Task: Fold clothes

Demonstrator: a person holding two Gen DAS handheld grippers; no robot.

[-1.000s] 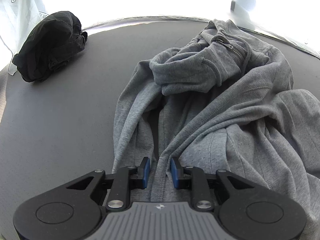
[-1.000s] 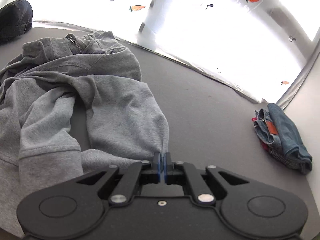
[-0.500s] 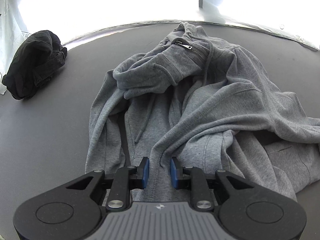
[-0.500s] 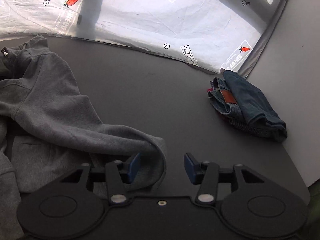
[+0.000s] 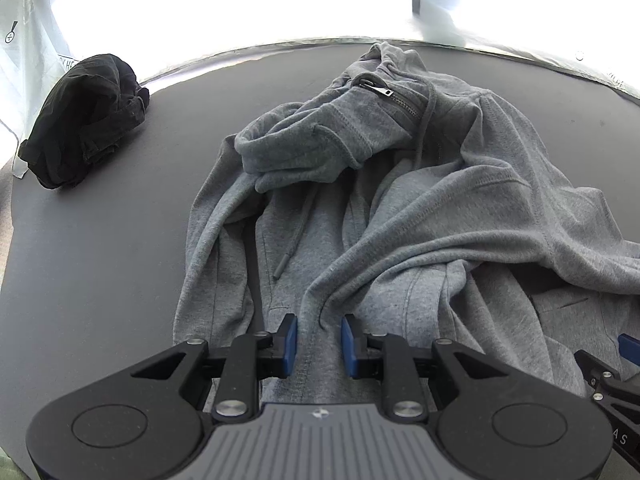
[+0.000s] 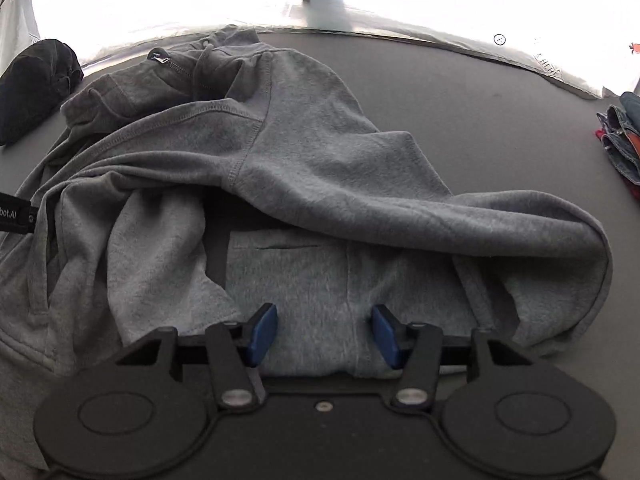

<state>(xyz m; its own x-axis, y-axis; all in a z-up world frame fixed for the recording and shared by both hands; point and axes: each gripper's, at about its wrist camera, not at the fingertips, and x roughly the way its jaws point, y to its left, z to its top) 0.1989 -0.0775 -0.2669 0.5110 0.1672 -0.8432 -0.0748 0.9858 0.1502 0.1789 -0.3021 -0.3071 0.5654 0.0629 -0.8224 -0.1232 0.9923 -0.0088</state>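
A grey zip hoodie point(image 5: 420, 200) lies crumpled on the dark grey table point(image 5: 100, 260), hood and zipper at the far side, one sleeve draped across its body. My left gripper point(image 5: 318, 344) has its jaws partly apart with a fold of the hoodie's lower hem between the blue pads. In the right wrist view the hoodie point(image 6: 300, 168) fills the middle. My right gripper point(image 6: 324, 334) is open and empty, its pads astride the hoodie's lower front near a pocket slit. A tip of the right gripper also shows in the left wrist view point(image 5: 630, 350).
A bundled black garment point(image 5: 84, 120) sits at the table's far left; it also shows in the right wrist view point(image 6: 32, 84). Folded blue jeans point(image 6: 622, 136) lie at the far right edge. A bright white sheet with carrot prints point(image 5: 320, 0) runs behind the table.
My right gripper let go of the sleeve cuff, opened wide and swung left over the hoodie's lower front. My left gripper stayed at the hem, partly apart, as the view drew back from the hoodie.
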